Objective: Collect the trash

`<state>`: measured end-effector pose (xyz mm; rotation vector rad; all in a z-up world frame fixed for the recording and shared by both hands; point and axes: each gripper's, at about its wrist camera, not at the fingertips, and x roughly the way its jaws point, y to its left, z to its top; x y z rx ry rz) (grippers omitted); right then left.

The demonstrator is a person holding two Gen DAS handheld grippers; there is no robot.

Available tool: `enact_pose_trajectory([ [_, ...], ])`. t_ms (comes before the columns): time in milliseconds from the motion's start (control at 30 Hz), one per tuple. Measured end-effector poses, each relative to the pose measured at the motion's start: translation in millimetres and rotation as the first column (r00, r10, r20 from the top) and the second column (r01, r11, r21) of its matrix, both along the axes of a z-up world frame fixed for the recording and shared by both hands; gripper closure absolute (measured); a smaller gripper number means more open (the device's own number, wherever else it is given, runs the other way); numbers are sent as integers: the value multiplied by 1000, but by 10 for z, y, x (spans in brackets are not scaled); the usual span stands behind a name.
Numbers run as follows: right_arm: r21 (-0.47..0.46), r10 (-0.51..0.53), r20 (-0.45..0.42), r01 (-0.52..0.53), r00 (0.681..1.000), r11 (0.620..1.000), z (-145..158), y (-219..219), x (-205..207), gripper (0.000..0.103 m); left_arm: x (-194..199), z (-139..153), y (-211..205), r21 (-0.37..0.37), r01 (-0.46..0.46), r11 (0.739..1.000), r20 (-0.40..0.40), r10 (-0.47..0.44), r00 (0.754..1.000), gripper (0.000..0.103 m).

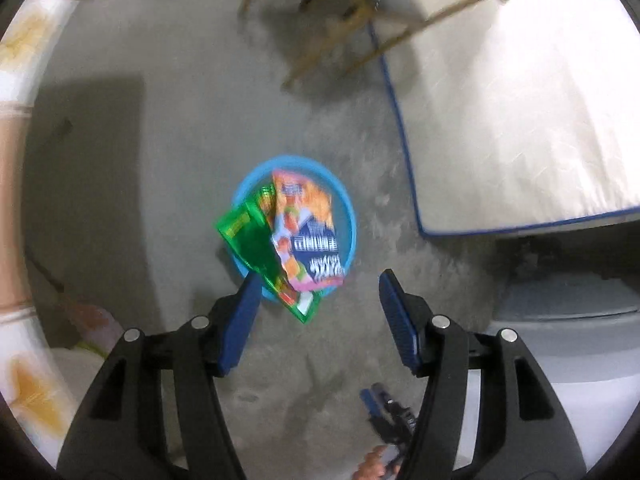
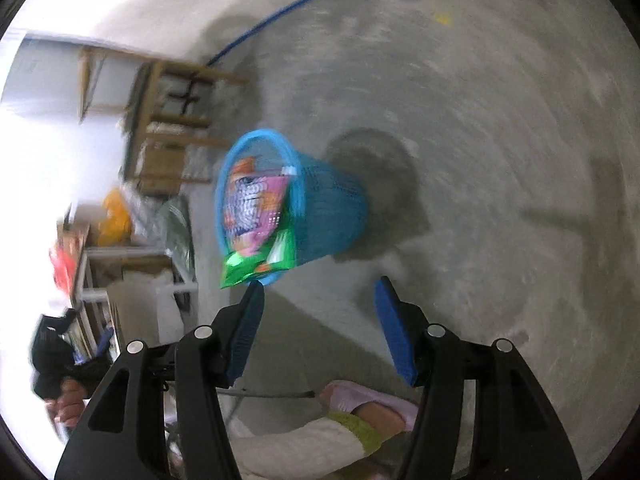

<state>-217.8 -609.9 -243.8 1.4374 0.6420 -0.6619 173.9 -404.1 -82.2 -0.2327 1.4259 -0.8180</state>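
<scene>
Left tool [image 1: 316, 300] spread, nothing between pads. Right tool [image 2: 318, 304] spread too, empty. Just beyond both tips: blue mesh basket [image 2: 336, 204] on bare concrete floor [image 1: 180, 128], upright. Green wrapper [image 1: 256, 248] draped over basket rim at 7 o'clock in left view, half hanging out; orange-pink snack bag [image 1: 304, 232] lying inside against it. Mattress [image 1: 520, 120] at 2 o'clock, wooden stool [image 1: 332, 16] at 12. Judgement: drop step done; next, nudge green wrapper fully in or seek more trash.
</scene>
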Motion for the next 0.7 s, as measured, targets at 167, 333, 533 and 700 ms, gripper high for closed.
enact_pose_trajectory([
  [167,-202,187,9,-181,982,962,762,206,613,46,-297,744,771,-34,27,999,226,-18,974,32],
  [333,-462,339,-54,-325,939,825,1677,770,925,24,-740,1160,1642,-7,-28,1000,472,28,881,18],
  [533,-708,373,-232,-419,898,569,2445,1758,950,7,-1173,1332,2575,-6,-159,987,604,130,786,9],
  [700,-802,323,-351,-460,879,382,2731,2618,987,7,-1479,1302,3132,98,-292,951,645,162,747,9],
])
